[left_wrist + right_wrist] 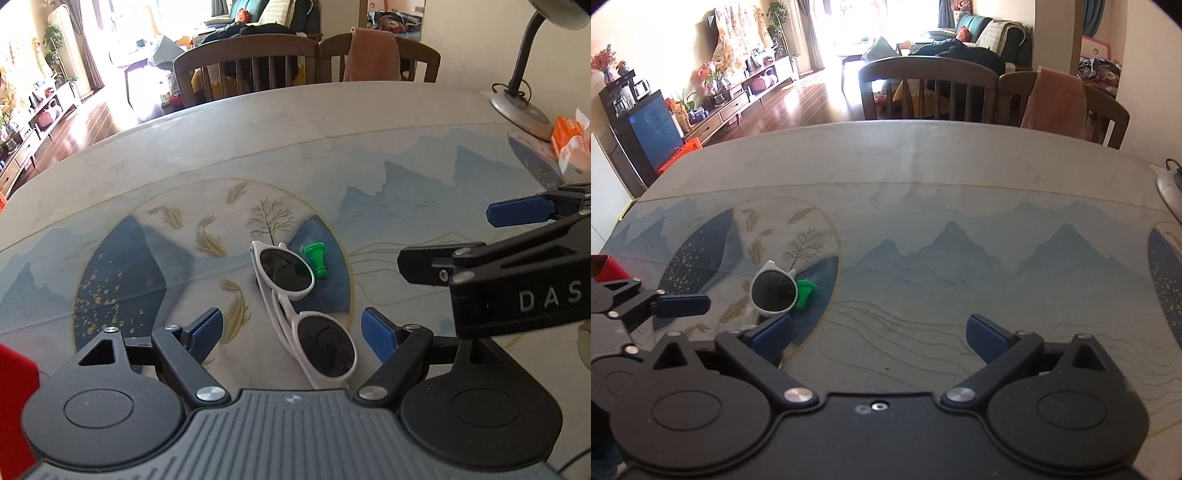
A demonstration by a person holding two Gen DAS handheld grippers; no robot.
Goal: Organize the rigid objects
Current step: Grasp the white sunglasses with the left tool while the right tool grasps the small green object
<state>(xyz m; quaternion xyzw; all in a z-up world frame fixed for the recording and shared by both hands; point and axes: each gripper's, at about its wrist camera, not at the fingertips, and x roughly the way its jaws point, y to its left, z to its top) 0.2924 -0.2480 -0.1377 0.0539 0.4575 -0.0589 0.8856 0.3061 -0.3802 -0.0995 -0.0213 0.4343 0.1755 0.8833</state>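
Note:
White-framed sunglasses with dark lenses lie folded on the painted table, and they also show in the right wrist view. A small green chess pawn lies on its side just beyond them, seen too in the right wrist view. My left gripper is open, its blue pads on either side of the near lens, not touching. My right gripper is open and empty over bare table to the right of the sunglasses. It shows at the right edge of the left wrist view.
A red container stands at the table's left side. A desk lamp base and orange packets sit at the far right. Wooden chairs stand behind the far table edge.

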